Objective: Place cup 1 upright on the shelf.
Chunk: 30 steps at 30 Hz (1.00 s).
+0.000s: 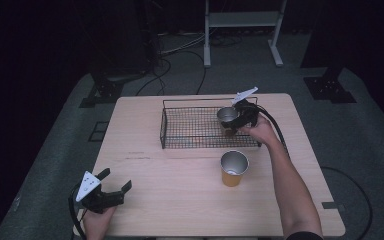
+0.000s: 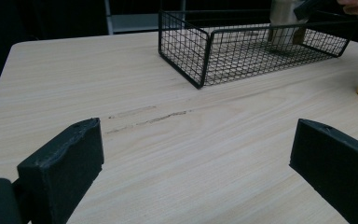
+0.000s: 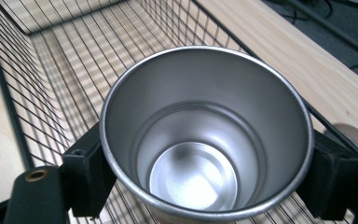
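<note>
Over at the far right end of the wire basket (image 1: 180, 131), the right gripper (image 1: 239, 120) has its two jaws clamped on a steel cup (image 3: 205, 135), one pad pressed on each side just under the rim. From the right gripper view the cup stands upright, mouth open, inside the basket, with mesh under and around it. A second cup (image 1: 234, 168), yellow-sided, stands on the table (image 1: 180, 200) in front of the basket, well apart from both tools. The left gripper (image 1: 111, 190) sits low at the near left corner, jaws spread wide over bare wood, holding nothing.
</note>
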Each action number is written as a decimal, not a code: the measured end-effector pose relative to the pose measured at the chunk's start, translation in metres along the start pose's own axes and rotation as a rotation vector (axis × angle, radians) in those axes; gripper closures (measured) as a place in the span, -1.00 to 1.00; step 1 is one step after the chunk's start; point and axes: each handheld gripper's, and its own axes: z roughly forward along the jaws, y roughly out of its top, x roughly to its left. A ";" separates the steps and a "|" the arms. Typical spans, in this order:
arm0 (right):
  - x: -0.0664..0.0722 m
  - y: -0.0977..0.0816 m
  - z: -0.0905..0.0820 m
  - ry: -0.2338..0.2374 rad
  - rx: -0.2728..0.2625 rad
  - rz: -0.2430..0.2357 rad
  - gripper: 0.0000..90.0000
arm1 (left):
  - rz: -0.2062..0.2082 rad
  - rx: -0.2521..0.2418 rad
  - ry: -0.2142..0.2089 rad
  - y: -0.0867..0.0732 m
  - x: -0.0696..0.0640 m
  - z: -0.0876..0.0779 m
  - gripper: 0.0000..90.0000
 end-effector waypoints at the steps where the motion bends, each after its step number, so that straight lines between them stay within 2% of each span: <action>1: 0.000 -0.001 0.001 -0.002 0.027 0.005 -0.61 | 0.002 -0.001 -0.001 0.000 0.000 0.000 -0.96; 9: 0.000 -0.004 0.005 -0.003 0.112 0.004 -0.62 | 0.001 -0.003 -0.002 0.001 -0.001 0.000 -0.96; 12: -0.001 -0.005 0.004 -0.006 0.114 0.014 -0.62 | 0.000 -0.006 -0.002 0.000 0.000 0.000 -0.96; 15: -0.001 -0.005 0.004 -0.016 0.140 0.001 -0.62 | 0.001 -0.005 -0.002 0.000 0.000 0.000 -0.96; 20: -0.002 -0.008 0.002 -0.017 0.148 0.019 -0.64 | 0.001 -0.005 -0.003 0.001 0.000 0.000 -0.96; 28: -0.001 -0.011 0.001 -0.026 0.167 0.015 -0.68 | 0.002 -0.002 -0.003 0.001 -0.001 0.001 -0.96; 30: -0.003 -0.013 0.000 -0.011 0.154 0.032 -0.72 | 0.004 -0.003 -0.003 0.001 -0.002 0.001 -0.96</action>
